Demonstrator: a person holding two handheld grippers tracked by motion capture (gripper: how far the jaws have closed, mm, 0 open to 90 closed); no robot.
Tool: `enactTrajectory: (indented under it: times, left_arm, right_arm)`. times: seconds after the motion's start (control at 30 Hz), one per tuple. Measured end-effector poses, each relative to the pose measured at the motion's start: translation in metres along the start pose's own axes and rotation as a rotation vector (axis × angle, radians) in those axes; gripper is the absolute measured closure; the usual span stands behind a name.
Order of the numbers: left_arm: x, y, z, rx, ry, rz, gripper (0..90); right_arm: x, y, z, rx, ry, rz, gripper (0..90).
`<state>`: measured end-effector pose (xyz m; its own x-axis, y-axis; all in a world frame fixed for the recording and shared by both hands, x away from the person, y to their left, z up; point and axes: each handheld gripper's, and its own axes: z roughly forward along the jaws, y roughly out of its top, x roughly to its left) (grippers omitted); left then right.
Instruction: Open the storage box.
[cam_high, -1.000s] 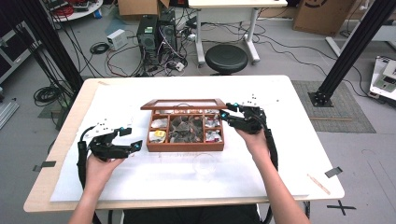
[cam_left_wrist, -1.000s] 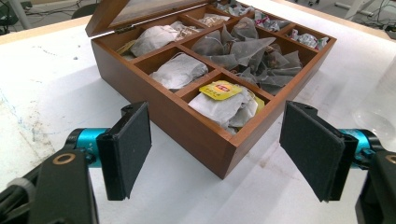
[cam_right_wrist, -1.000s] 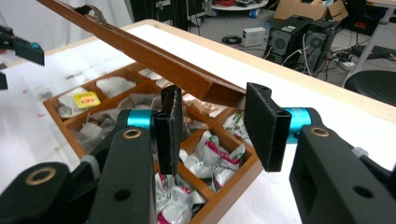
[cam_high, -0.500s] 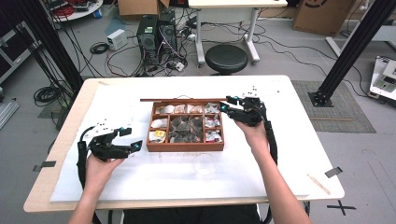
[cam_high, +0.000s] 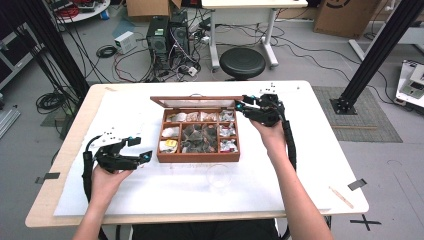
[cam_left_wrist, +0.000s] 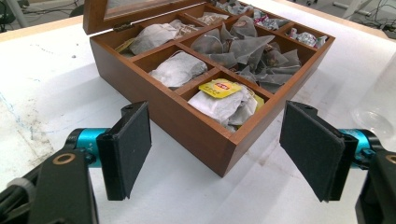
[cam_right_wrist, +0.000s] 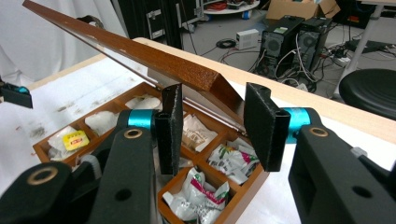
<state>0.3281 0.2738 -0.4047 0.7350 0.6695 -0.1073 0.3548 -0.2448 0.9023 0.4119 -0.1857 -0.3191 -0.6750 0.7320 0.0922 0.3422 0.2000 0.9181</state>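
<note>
At centre frame, the right claw (cam_high: 239, 104), jaws parted around the raised lid (cam_right_wrist: 140, 53) corner without gripping, lifts it; the left claw (cam_high: 142, 148) waits wide open, empty, lower left.

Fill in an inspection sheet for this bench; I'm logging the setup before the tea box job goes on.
Surface: table under a white sheet, with faint smudges.
Job's things: wooden box, lid raised, compartments holding tea bags.
Clutter: clear cup in front of the box; stick near the right edge.
Grippers: left gripper open, facing a box corner, apart from it; right gripper open, jaws astride the lid's corner, contact cannot be told.
Cables: one trails from each gripper along the forearm.
Surroundings: stool, computer towers, floor cables, cardboard boxes, black frame posts.
</note>
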Motion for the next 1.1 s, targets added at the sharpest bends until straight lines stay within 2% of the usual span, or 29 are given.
enactTrajectory:
  times: [0.1, 0.43, 0.8, 1.1]
  left_arm:
    - [0.000, 0.000, 0.001, 0.000, 0.000, 0.002, 24.9]
    - [0.004, -0.003, 0.003, 0.003, -0.004, -0.001, 24.9]
    - [0.005, -0.003, -0.008, -0.047, 0.054, -0.007, 23.9]
    - [0.000, -0.001, -0.011, -0.063, 0.054, 0.000, 23.9]
  right_arm:
    - [-0.003, 0.002, 0.002, -0.005, 0.006, 0.018, 59.0]
    - [-0.007, 0.016, 0.008, -0.005, -0.012, 0.033, 58.9]
    - [-0.009, 0.021, 0.010, -0.001, -0.016, 0.041, 58.8]
    - [-0.010, 0.021, 0.011, -0.002, -0.012, 0.051, 58.2]
